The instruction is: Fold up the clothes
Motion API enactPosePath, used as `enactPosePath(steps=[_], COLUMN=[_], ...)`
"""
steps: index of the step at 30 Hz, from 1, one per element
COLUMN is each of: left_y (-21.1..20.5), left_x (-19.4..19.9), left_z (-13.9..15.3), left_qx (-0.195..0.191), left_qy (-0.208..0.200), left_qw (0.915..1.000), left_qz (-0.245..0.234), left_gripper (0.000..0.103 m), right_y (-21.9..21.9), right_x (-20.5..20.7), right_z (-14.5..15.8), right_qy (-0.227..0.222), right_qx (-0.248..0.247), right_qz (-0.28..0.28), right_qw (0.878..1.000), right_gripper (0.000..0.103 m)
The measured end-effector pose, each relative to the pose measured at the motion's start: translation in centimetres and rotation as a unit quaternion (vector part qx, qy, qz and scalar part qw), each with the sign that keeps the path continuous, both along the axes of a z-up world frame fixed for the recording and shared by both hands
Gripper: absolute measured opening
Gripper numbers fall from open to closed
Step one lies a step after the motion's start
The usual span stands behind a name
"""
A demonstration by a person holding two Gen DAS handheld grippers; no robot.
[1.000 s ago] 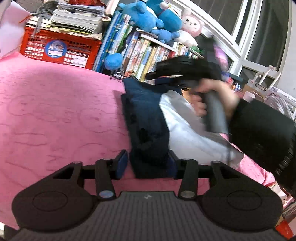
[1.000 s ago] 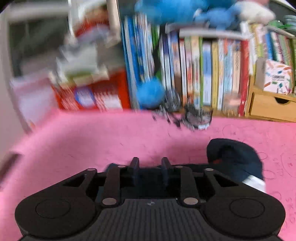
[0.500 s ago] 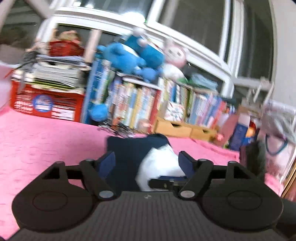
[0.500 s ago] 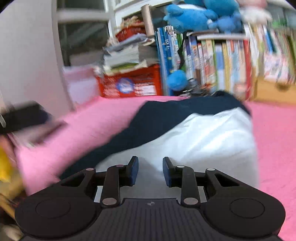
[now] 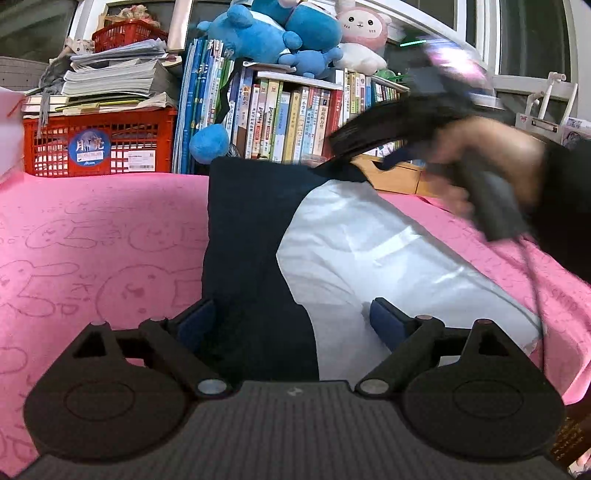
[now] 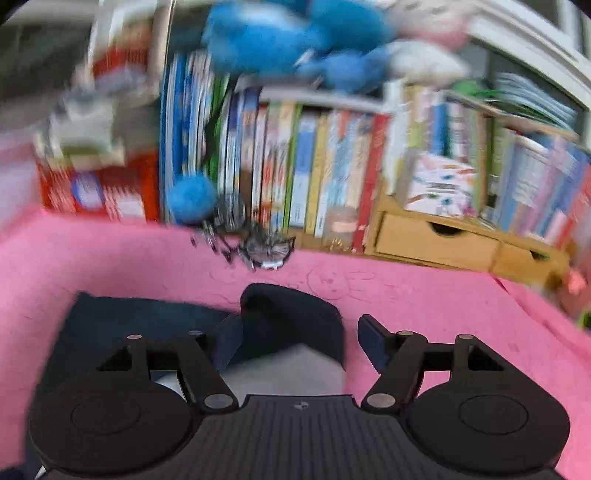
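Both the left gripper (image 5: 291,319) and the right gripper (image 6: 293,338) hover with jaws spread wide, gripping nothing, over the navy-and-white garment (image 5: 258,236). It lies on the pink blanket (image 5: 92,240), before the bookshelf (image 5: 295,114), folded into a narrow strip; probably a final crosswise fold remains.

The left gripper (image 5: 291,321) hangs low over a navy and white garment (image 5: 295,236) spread on a pink blanket (image 5: 92,251), its jaws wide apart with the cloth lying between them and nothing clamped. At the far end of the garment a hand (image 5: 491,166) holds the right gripper (image 5: 373,136), which is blurred, so its jaws cannot be read. Behind stand a red crate (image 5: 99,144), a row of books (image 5: 288,122) and blue plush toys (image 5: 273,33).
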State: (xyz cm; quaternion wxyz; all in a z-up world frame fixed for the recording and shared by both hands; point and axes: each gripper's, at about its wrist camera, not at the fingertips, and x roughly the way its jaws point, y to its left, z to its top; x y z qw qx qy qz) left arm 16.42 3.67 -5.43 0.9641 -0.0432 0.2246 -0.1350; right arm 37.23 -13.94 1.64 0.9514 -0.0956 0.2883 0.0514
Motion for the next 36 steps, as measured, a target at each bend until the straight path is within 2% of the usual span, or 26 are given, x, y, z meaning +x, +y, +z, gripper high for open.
enactPosePath(steps=[1, 3, 5, 7, 8, 11, 13, 14, 15, 16, 17, 18, 19, 20, 21, 23, 25, 26, 27, 29, 33, 35, 36], left_y=[0.1, -0.1, 0.1, 0.3, 0.4, 0.7, 0.8, 0.8, 0.9, 0.9, 1.0, 1.0, 1.0, 1.0, 0.9, 0.8, 0.8, 0.8, 0.9, 0.9, 0.9, 0.7, 0.7], left_x=[-0.2, 0.0, -0.1, 0.1, 0.1, 0.2, 0.3, 0.3, 0.3, 0.2, 0.2, 0.3, 0.3, 0.3, 0.2, 0.2, 0.2, 0.2, 0.2, 0.2, 0.1, 0.1, 0.1], left_z=[-0.1, 0.0, -0.1, -0.1, -0.1, -0.2, -0.2, -0.2, -0.2, -0.2, -0.2, -0.2, -0.2, -0.2, -0.2, -0.1, -0.1, -0.1, -0.1, -0.1, -0.1, -0.1, -0.1], left_qx=[0.000, -0.002, -0.008, -0.016, -0.020, -0.030, -0.036, -0.037, -0.039, -0.042, -0.044, -0.045, -0.046, -0.045, -0.044, -0.041, -0.038, -0.039, -0.039, -0.042, -0.042, -0.038, -0.035], left_qy=[0.000, 0.000, 0.001, 0.003, 0.004, 0.005, 0.006, 0.006, 0.006, 0.006, 0.005, 0.005, 0.005, 0.005, 0.005, 0.005, 0.006, 0.006, 0.007, 0.005, 0.006, 0.007, 0.008], left_qw=[1.0000, 1.0000, 0.9999, 0.9998, 0.9997, 0.9993, 0.9991, 0.9990, 0.9990, 0.9989, 0.9988, 0.9987, 0.9987, 0.9987, 0.9988, 0.9989, 0.9990, 0.9990, 0.9990, 0.9989, 0.9989, 0.9991, 0.9993], left_qz=[0.000, -0.001, -0.006, -0.011, -0.014, -0.020, -0.022, -0.022, -0.022, -0.022, -0.022, -0.022, -0.022, -0.022, -0.022, -0.022, -0.022, -0.021, -0.021, -0.020, -0.019, -0.016, -0.014], left_gripper=[0.092, 0.092, 0.092, 0.092, 0.092, 0.092, 0.092, 0.093, 0.093, 0.093, 0.093, 0.093, 0.093, 0.093, 0.093, 0.093, 0.093, 0.093, 0.093, 0.093, 0.094, 0.095, 0.096], right_y=[1.1, 1.4, 1.4, 0.5, 0.1, -1.4, -2.1, -1.9, -1.8, -1.1, -0.5, 0.2, 0.7, 1.1, 1.2, 1.2, 1.3, 1.4, 1.4, 0.5, 0.2, 0.1, 0.4], right_x=[2.2, 5.3, 8.4, 10.0, 10.7, 9.9, 9.8, 9.9, 9.8, 9.5, 9.5, 9.4, 9.4, 9.8, 10.6, 9.5, 8.5, 8.0, 7.5, 4.9, -2.8, -5.9, -6.2], right_z=[-0.4, -1.1, -1.3, -0.8, -0.4, 2.4, 4.2, 4.4, 4.6, 4.2, 3.4, 2.7, 1.9, 0.7, -0.3, 0.2, 0.7, 1.0, 1.3, 2.0, 0.9, -1.5, -3.2], right_qy=[0.024, 0.055, 0.081, 0.084, 0.084, -0.007, 0.007, 0.048, 0.090, 0.122, 0.132, 0.142, 0.151, 0.160, 0.172, 0.100, 0.027, -0.009, -0.045, -0.039, -0.029, 0.001, 0.026], right_qx=[-0.022, -0.031, -0.028, -0.007, 0.007, 0.020, 0.029, 0.023, 0.017, -0.010, -0.037, -0.065, -0.092, -0.088, -0.065, -0.017, 0.030, 0.054, 0.078, 0.114, 0.114, 0.106, 0.097], right_qz=[-0.001, -0.027, -0.060, -0.087, -0.100, -0.128, -0.139, -0.116, -0.092, -0.075, -0.072, -0.070, -0.067, -0.061, -0.064, -0.053, -0.042, -0.036, -0.030, -0.008, 0.085, 0.120, 0.122], right_qw=[0.999, 0.998, 0.995, 0.993, 0.991, 0.992, 0.990, 0.992, 0.992, 0.990, 0.988, 0.985, 0.982, 0.981, 0.981, 0.993, 0.998, 0.998, 0.996, 0.993, 0.989, 0.987, 0.987], right_gripper=[0.069, 0.034, 0.027, 0.026, 0.021, 0.021, 0.028, 0.049, 0.075, 0.081, 0.082, 0.079, 0.070, 0.036, 0.014, 0.013, 0.013, 0.016, 0.031, 0.051, 0.050, 0.050, 0.050])
